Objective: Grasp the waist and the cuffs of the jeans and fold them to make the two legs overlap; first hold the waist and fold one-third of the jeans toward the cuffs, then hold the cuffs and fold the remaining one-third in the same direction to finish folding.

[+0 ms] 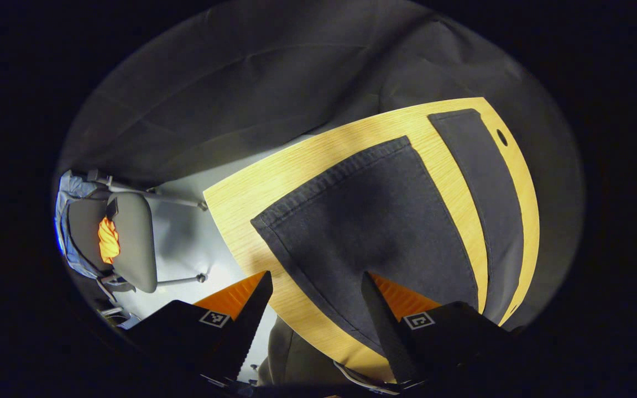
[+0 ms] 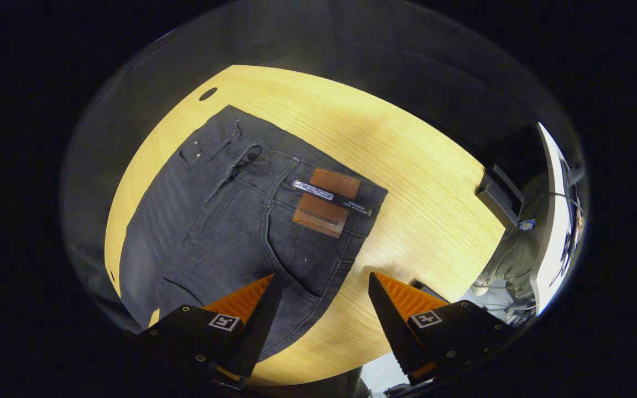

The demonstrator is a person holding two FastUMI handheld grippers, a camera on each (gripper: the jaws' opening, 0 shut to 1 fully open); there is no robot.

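Dark jeans [image 2: 230, 232] laid flat and unfolded on wooden table [image 2: 407, 182], legs apart with a strip of tabletop between them. Left gripper [image 1: 316, 309] above the cuff end, jaws spread wide, holding nothing; nearer cuff [image 1: 332, 174] ahead of the fingertips, other leg [image 1: 487, 204] alongside, farther off. Right gripper [image 2: 324, 312] above the waist end, jaws spread, holding nothing; brown leather patch [image 2: 327, 202] on the waistband just ahead. Grey chair [image 1: 130, 243] on the floor beside the table.

Charcoal-black jeans [image 2: 230, 221], brown patch [image 2: 327, 202], pale wood-grain table [image 2: 407, 166], seemingly grey chair [image 1: 130, 243].
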